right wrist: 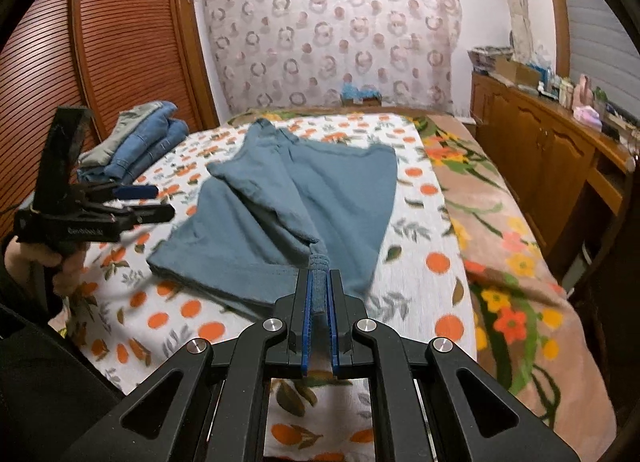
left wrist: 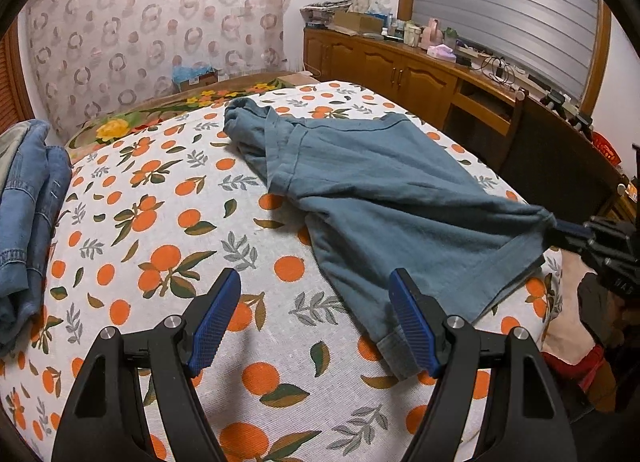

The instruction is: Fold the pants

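Observation:
Teal pants [left wrist: 380, 189] lie spread and partly creased on the orange-print sheet [left wrist: 160, 221]. My left gripper [left wrist: 316, 282] hovers open over the sheet. Its right finger [left wrist: 412, 322] is at the pants' near ribbed corner, and nothing sits between the pads. At the right edge my right gripper [left wrist: 560, 227] pinches a bunched corner of the pants. In the right wrist view the right gripper [right wrist: 319, 276] is shut on that ribbed edge, and the pants [right wrist: 300, 197] stretch away from it. A hand [right wrist: 60, 262] holds the left gripper [right wrist: 156, 201], open beside the pants' left edge.
A stack of folded jeans [left wrist: 24, 229] [right wrist: 136, 141] sits at the sheet's far left. A floral blanket [right wrist: 500, 242] covers the bed's right side. A cluttered wooden sideboard [left wrist: 400, 65] runs along the right wall, and a louvred wardrobe [right wrist: 120, 41] stands on the left.

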{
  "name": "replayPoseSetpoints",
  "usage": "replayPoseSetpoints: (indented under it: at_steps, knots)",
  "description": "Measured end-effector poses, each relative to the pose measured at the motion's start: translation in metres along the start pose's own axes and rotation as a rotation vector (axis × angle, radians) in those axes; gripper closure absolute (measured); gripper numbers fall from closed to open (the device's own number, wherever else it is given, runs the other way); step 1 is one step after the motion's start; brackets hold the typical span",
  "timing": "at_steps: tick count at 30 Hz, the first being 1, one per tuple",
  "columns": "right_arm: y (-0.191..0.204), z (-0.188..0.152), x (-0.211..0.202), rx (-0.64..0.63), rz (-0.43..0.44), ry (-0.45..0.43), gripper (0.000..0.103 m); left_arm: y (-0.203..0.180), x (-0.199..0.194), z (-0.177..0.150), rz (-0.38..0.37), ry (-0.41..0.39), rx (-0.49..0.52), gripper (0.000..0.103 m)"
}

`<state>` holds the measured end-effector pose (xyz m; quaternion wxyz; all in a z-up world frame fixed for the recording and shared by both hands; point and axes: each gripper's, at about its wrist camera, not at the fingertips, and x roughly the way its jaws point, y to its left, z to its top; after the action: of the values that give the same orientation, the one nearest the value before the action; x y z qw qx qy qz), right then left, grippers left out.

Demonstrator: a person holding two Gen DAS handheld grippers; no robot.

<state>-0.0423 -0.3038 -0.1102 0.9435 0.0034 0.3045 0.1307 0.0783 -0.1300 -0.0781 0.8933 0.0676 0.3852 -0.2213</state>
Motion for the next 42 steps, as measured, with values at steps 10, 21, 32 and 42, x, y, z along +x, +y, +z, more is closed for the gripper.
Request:
replayPoseSetpoints:
  at_steps: [10, 21, 32, 42]
  knots:
    - [-0.004, -0.009, -0.002, 0.036, -0.009, 0.040, 0.096, 0.006, 0.000, 0.000, 0.007, -0.008, -0.015, 0.026]
    - [-0.009, 0.005, -0.008, 0.032, -0.016, -0.004, 0.074, 0.022, -0.009, 0.004, 0.030, -0.035, -0.055, 0.026]
    - [0.027, 0.061, 0.033, -0.098, 0.065, -0.021, 0.073, 0.050, -0.006, 0.026, 0.063, -0.052, -0.056, 0.026]
    - [0.056, 0.098, 0.101, -0.181, 0.174, 0.051, 0.073, 0.083, 0.003, 0.038, 0.079, -0.044, -0.078, 0.026]
